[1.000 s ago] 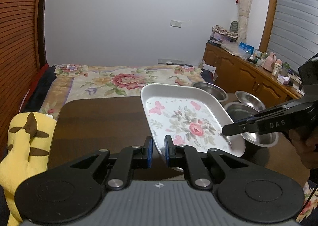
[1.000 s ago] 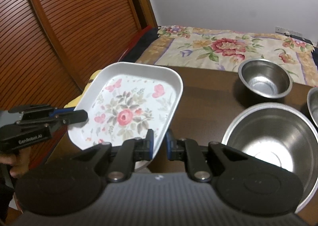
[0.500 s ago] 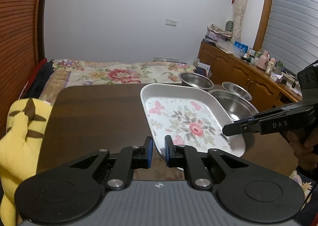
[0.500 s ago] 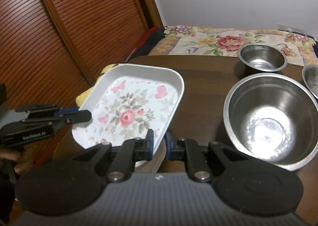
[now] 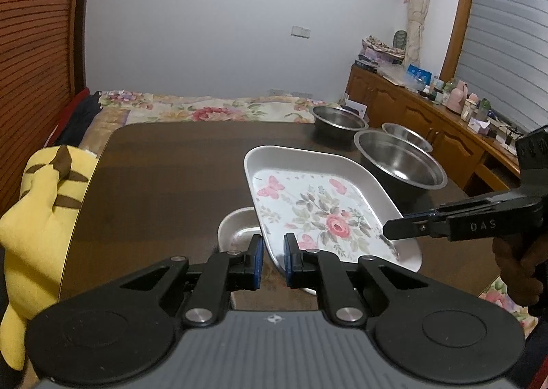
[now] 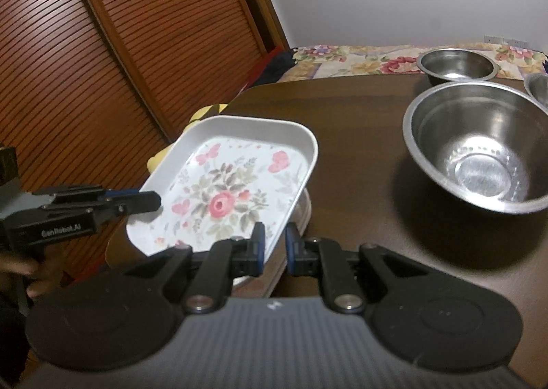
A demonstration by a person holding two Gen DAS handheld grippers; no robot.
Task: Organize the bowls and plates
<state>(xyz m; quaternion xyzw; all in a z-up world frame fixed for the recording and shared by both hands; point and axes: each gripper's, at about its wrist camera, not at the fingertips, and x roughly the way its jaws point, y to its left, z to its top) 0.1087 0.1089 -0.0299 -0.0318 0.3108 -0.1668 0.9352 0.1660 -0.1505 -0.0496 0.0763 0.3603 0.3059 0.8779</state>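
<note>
A square white plate [image 5: 318, 214] with a rose and butterfly print hangs just above the dark table [image 5: 171, 166], held by two rims. My left gripper [image 5: 273, 252] is shut on its near-left rim. My right gripper [image 6: 274, 245] is shut on the opposite rim, and in the left wrist view its fingers [image 5: 394, 229] come in from the right. Under the printed plate [image 6: 233, 183] lies another white plate [image 5: 236, 228], mostly hidden, with only its edge [image 6: 304, 211] showing. A large steel bowl [image 6: 479, 149] stands to the right.
A small steel bowl [image 5: 339, 118] and a third one [image 5: 406, 135] stand behind the large bowl [image 5: 400, 163]. A yellow plush toy [image 5: 41, 204] leans at the table's left edge. A bed lies beyond the table, a wooden cabinet [image 5: 428, 122] to the right.
Both grippers have carried the printed plate lower and nearer the table's front. The white plate underneath has come into view. Both grips are unchanged.
</note>
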